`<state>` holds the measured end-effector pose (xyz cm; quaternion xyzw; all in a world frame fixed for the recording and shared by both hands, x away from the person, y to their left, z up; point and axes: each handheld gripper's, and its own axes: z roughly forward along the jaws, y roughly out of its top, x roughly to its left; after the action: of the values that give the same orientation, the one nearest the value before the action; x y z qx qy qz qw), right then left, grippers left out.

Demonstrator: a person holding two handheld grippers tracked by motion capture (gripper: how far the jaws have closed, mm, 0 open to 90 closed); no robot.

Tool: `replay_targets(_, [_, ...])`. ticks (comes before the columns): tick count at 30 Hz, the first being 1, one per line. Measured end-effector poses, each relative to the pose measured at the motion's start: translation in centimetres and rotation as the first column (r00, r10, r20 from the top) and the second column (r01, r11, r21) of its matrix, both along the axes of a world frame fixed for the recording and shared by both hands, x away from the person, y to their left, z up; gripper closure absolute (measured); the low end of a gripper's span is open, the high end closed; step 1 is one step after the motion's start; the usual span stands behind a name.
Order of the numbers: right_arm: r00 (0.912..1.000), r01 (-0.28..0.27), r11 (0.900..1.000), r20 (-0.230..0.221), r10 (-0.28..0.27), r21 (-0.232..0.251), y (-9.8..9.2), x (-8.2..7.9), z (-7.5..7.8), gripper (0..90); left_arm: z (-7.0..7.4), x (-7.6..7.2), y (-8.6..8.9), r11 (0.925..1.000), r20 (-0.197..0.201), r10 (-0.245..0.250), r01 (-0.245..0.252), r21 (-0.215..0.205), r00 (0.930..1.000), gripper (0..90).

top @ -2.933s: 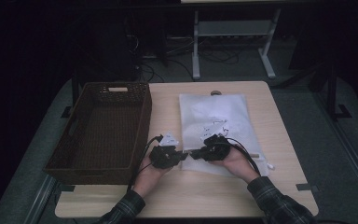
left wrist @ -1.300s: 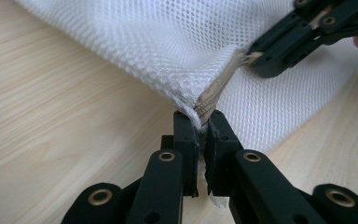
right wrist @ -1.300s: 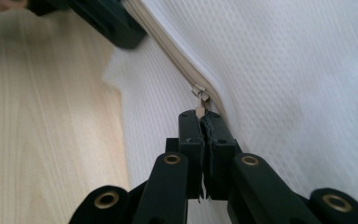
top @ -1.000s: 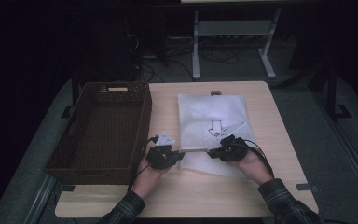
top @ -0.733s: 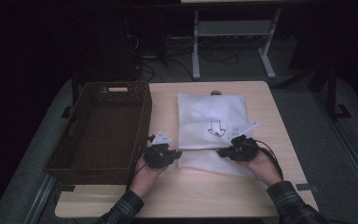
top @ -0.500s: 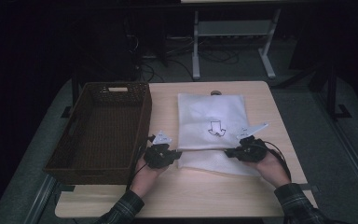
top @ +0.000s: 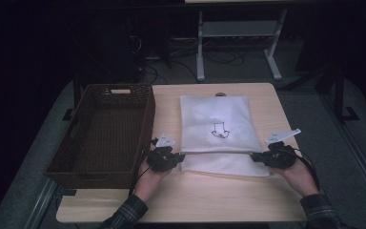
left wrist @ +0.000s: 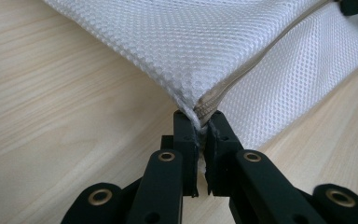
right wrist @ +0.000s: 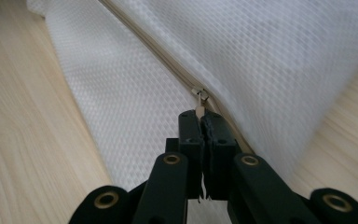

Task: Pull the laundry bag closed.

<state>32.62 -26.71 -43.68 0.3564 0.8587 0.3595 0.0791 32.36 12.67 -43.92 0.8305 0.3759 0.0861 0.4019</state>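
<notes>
A white mesh laundry bag (top: pixel 220 131) lies flat on the desk (top: pixel 219 195), just right of an empty dark wicker basket (top: pixel 106 131), with a small dark print on its upper face. Its zip runs along the near side, from one pair of tongs to the other, and the whole business here is about that zip.

The left tongs (top: pixel 177 157) sit at the bag's near left corner. In the left gripper view the jaws are pinched tight on the corner of the mesh (left wrist: pixel 200 100), right where the zip tape (left wrist: pixel 242 70) ends. To me that is an anchor: with the corner pinned, the cloth cannot bunch or slide when the slider is dragged.

The right tongs (top: pixel 256 157) are at the opposite end of the near edge, by the bag's right corner. In the right gripper view they are clamped narrow on the zip's little pull tab (right wrist: pixel 199 111), with the slider (right wrist: pixel 200 94) just ahead of them and the beige zip line (right wrist: pixel 158 51) stretching away behind. Which side of the slider is parted, I cannot tell.

The 2 grips pull against each other, which keeps the zip line straight and taut so the slider runs without snagging. The basket stands beside the bag, a likely place for it afterwards.
</notes>
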Motion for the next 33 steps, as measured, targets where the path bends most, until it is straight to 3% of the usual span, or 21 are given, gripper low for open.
replay_targets(5, [0.998,0.063,0.998,-0.004,-0.063,0.007,-2.7,-0.4,-0.2,86.6,0.0,0.1,0.1,1.0,-0.006,0.008,-0.008,-0.003,0.9999,84.5])
replay_targets(7, [0.997,0.077,0.996,-0.017,-0.076,0.036,-3.8,-0.5,-0.5,86.6,-0.1,0.1,-0.1,1.0,-0.01,0.002,-0.002,-0.009,0.9999,84.4])
replay_targets(10, [0.9966,0.081,0.996,-0.011,-0.081,0.027,-3.9,-0.7,-0.7,85.5,-0.1,0.1,-0.6,0.9998,0.002,0.001,-0.001,0.018,1.0,83.2])
replay_targets(12, [0.997,0.077,0.997,0.013,-0.077,0.019,-3.7,-0.7,-0.8,77.5,-0.2,0.2,-0.5,1.0,0.0,0.002,-0.002,0.007,1.0,77.3])
replay_targets(16, [0.9955,0.087,0.995,0.033,-0.089,0.053,-3.4,-0.9,-0.6,54.6,-0.1,0.3,-0.4,0.9998,0.013,0.004,-0.004,-0.018,0.9999,50.9])
replay_targets(17, [0.9949,0.092,0.994,0.037,-0.094,0.057,-3.3,-0.9,-0.5,48.9,-0.2,0.4,-0.5,0.9998,0.014,0.002,-0.002,-0.018,0.9999,41.8])
replay_targets(20, [0.9936,0.092,0.994,0.061,-0.095,0.056,-3.0,-1.0,-0.5,36.8,-0.2,0.2,-0.9,0.9997,0.021,0.02,-0.02,0.015,0.9996,27.1])
replay_targets(21, [0.9926,0.099,0.993,0.066,-0.102,0.058,-2.9,-1.0,-0.4,34.1,-0.3,0.2,-0.9,0.9999,0.004,0.014,-0.014,0.005,0.9999,23.1])
replay_targets(23, [0.9885,0.113,0.992,0.094,-0.118,0.055,-2.5,-1.1,-0.3,25.7,-0.2,0.1,-0.9,0.9999,-0.006,0.006,-0.006,-0.015,1.0,20.6])
replay_targets(27, [0.9864,0.112,0.992,0.115,-0.118,0.058,-1.7,-1.5,-0.2,13.1,0.2,-0.4,-0.8,0.9997,0.021,0.007,-0.007,-0.023,0.9998,18.0])
replay_targets(33, [0.9805,0.13,0.99,0.141,-0.137,0.058,-0.2,-2.0,-0.3,13.0,0.3,-1.8,-0.8,0.999,0.025,-0.035,0.035,-0.026,0.9991,16.6])
